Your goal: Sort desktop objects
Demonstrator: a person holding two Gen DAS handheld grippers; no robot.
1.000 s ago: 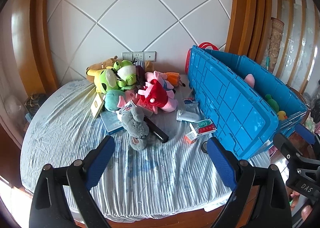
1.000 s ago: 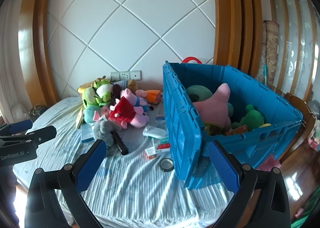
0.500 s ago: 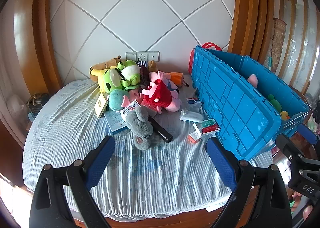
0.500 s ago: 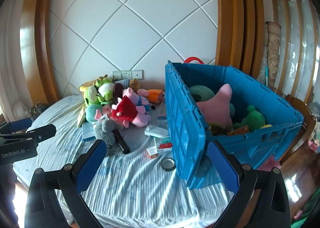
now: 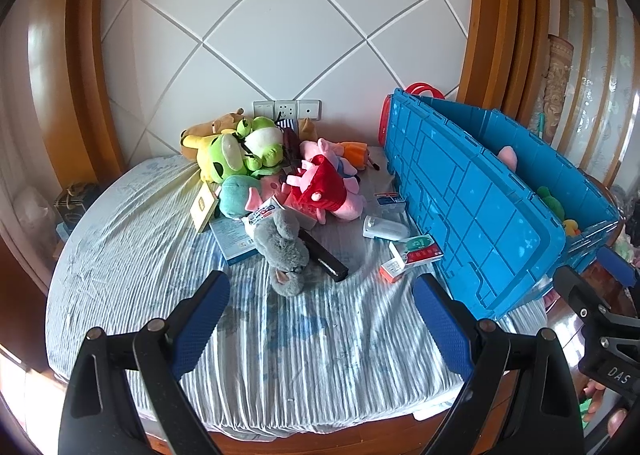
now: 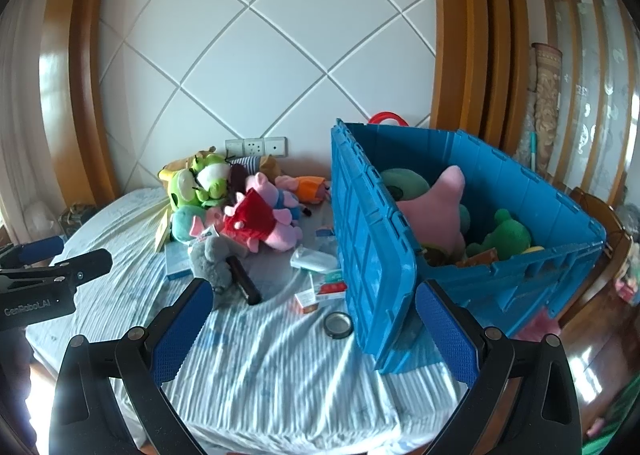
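Left gripper (image 5: 318, 319) agape, right gripper (image 6: 314, 325) agape

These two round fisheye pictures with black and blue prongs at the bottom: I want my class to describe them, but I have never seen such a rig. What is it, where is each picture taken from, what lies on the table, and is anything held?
A person holds a two-finger gripper in each hand, each with a camera looking along its fingers. One picture is from the left gripper, the other from the right gripper. Both are open and hold nothing. On the striped tablecloth lie plush toys, including a grey plush, plus small boxes and a tape roll. The blue crate already holds a pink star plush.
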